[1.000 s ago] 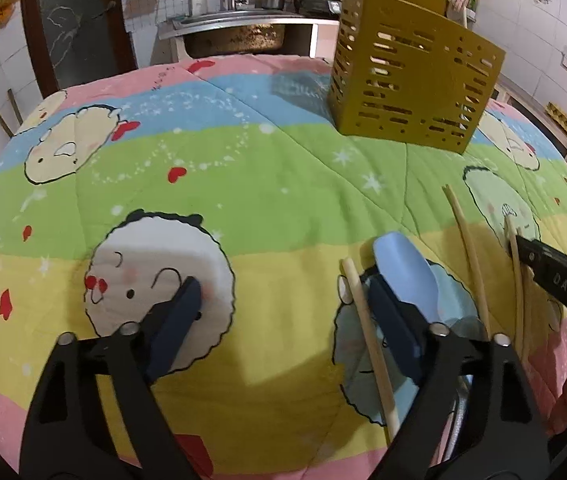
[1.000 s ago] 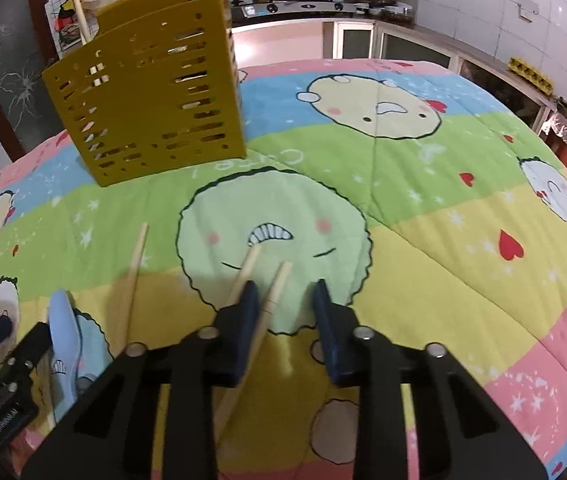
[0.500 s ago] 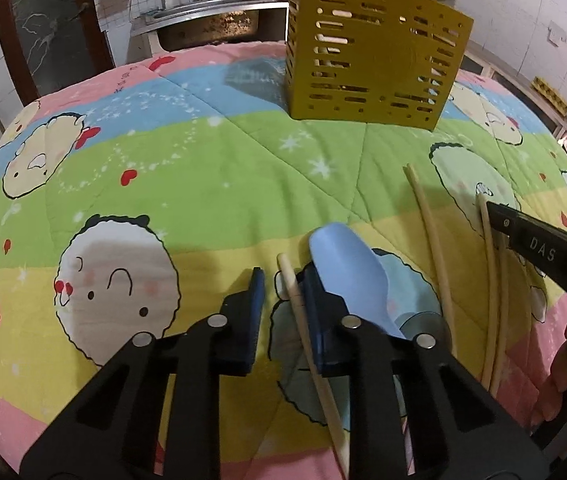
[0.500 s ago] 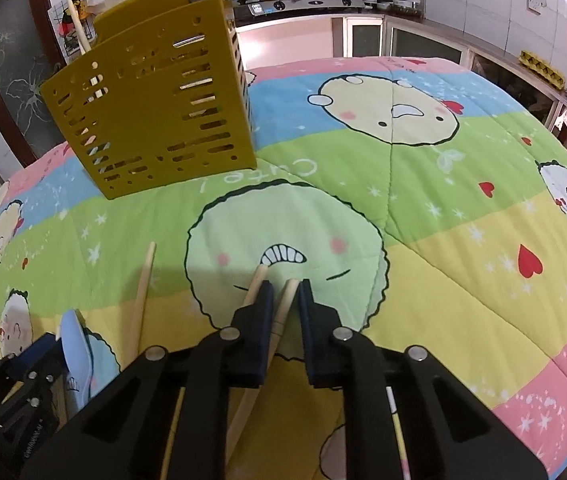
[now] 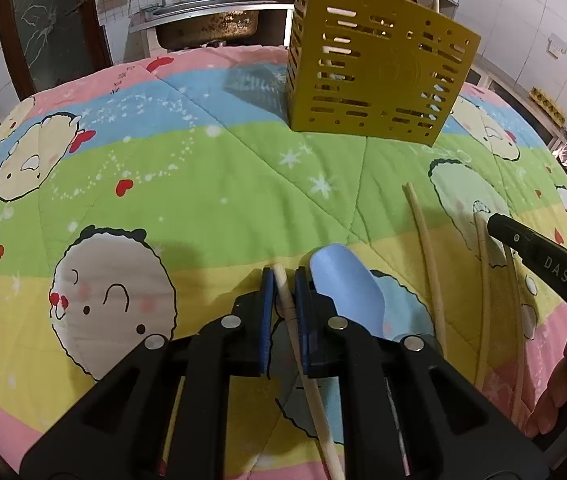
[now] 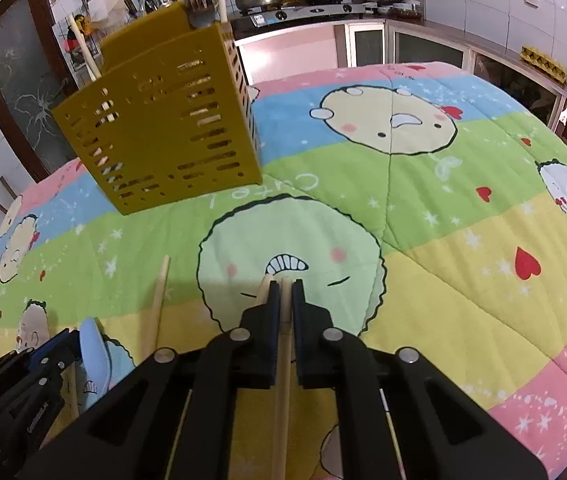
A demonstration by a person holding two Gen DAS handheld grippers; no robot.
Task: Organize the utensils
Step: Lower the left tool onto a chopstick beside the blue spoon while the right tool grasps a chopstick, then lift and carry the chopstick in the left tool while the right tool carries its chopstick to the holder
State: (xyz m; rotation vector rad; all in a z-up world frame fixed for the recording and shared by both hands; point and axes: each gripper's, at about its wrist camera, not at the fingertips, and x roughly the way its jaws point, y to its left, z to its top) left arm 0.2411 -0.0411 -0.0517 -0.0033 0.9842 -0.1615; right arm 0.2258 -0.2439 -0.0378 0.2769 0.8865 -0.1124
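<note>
Both claws have closed since a moment ago. My left claw (image 5: 283,280) now pinches one chopstick (image 5: 285,292) beside the blue spoon (image 5: 343,284); my right claw (image 6: 286,286) pinches another chopstick (image 6: 285,308). Both lie on the quilt (image 5: 203,168). I judge this the pickup step; next, lift and carry each to the far yellow holder (image 6: 163,128).

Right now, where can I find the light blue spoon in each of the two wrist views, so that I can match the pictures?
Left wrist view: the light blue spoon lies at lower centre, just right of the left gripper.
Right wrist view: the spoon is at the lower left edge, partly behind the left gripper.
Shared landmark: the yellow utensil holder stands beyond it in both.
</note>
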